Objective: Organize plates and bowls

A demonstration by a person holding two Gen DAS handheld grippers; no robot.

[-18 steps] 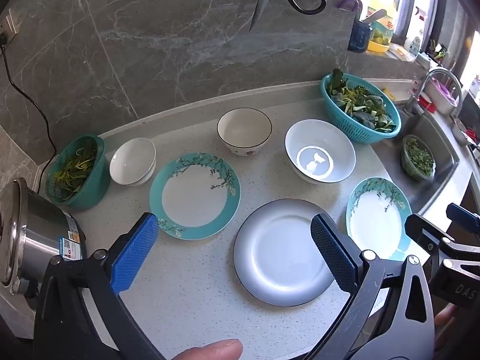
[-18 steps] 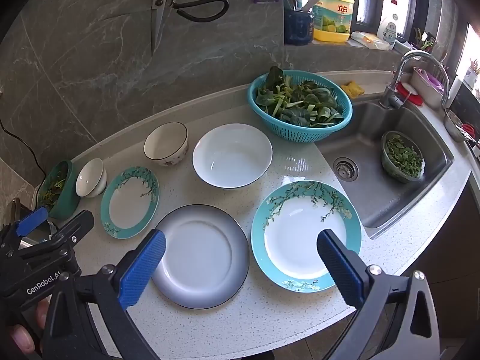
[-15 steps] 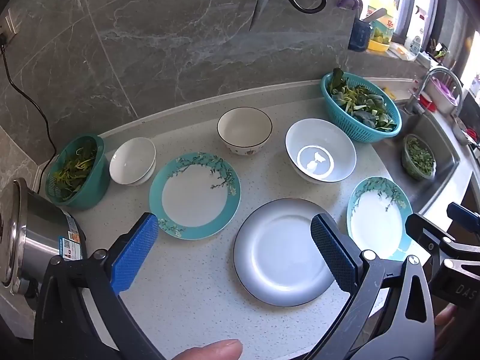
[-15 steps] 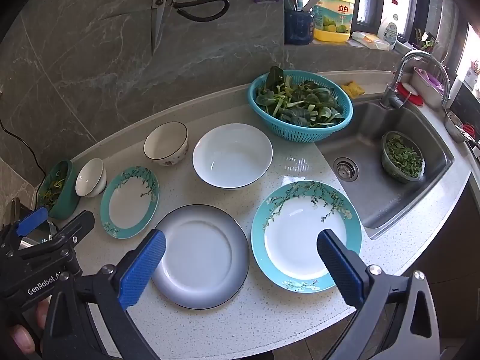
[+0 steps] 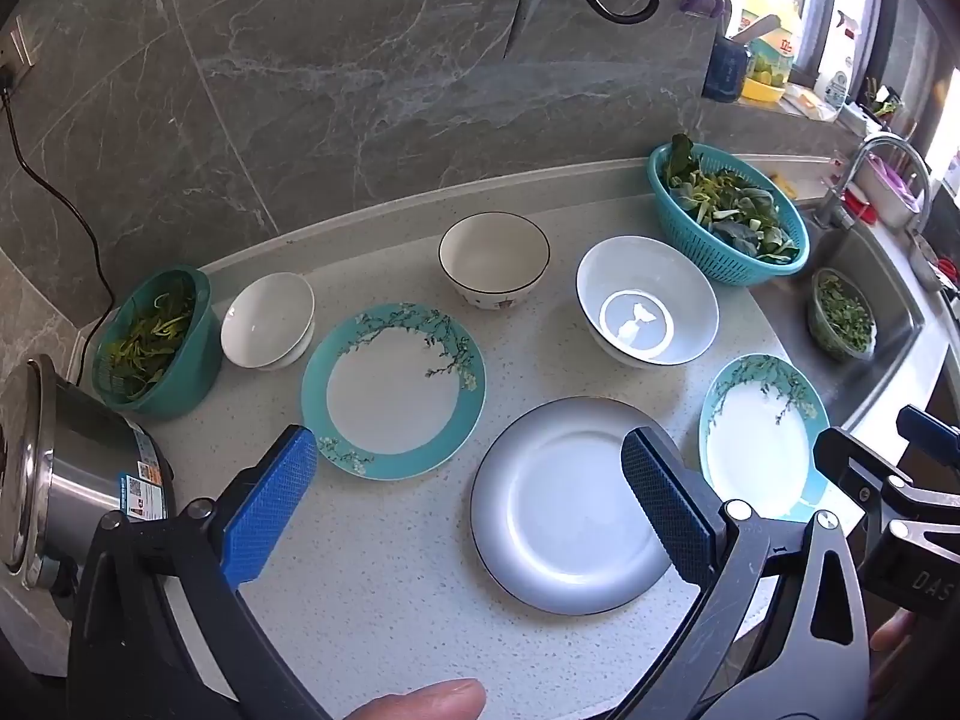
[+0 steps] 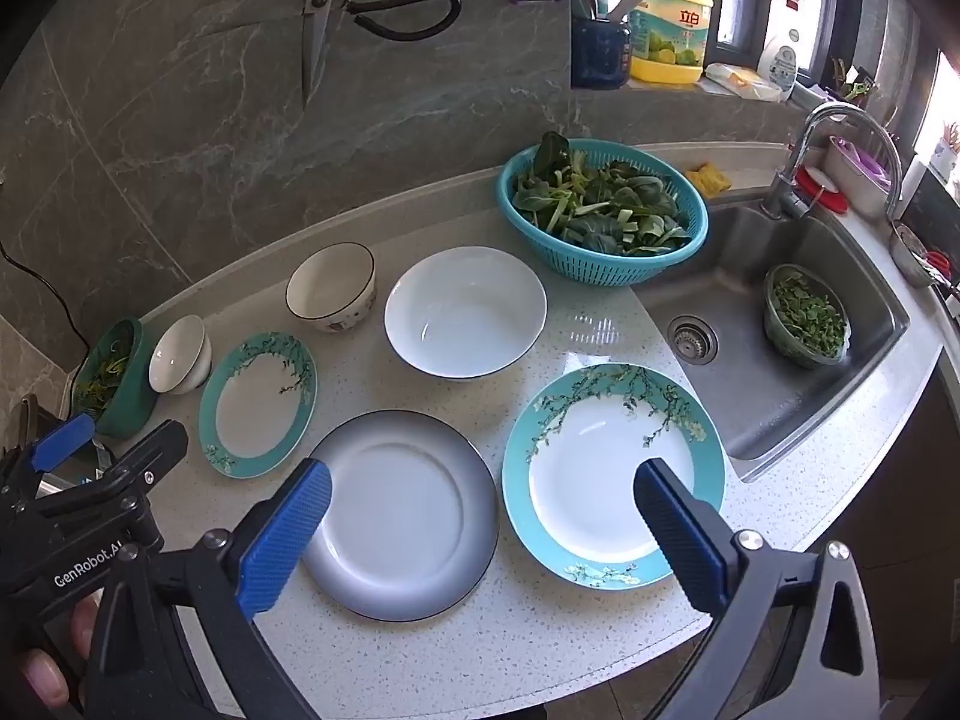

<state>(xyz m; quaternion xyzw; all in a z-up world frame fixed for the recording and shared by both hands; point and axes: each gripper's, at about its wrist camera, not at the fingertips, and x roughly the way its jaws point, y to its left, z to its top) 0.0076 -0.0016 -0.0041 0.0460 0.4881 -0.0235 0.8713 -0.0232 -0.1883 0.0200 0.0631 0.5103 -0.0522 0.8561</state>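
On the speckled counter lie two teal floral plates point(image 5: 393, 390) point(image 5: 759, 435), a grey-rimmed plate point(image 5: 570, 504), a wide white bowl point(image 5: 647, 300), a dark-rimmed bowl point(image 5: 494, 258) and a small white bowl point(image 5: 267, 321). My left gripper point(image 5: 468, 492) is open and empty, held above the counter's front. In the right wrist view my right gripper point(image 6: 480, 519) is open and empty, above the grey-rimmed plate point(image 6: 399, 513) and the teal plate point(image 6: 612, 474). The wide bowl point(image 6: 465, 312) sits behind them.
A teal colander of greens point(image 6: 603, 213) stands at the back right beside the sink point(image 6: 774, 324), which holds a small bowl of greens point(image 6: 807, 318). A green basket of greens point(image 5: 156, 342) and a steel cooker point(image 5: 66, 468) stand left. Scissors point(image 6: 336, 12) hang on the wall.
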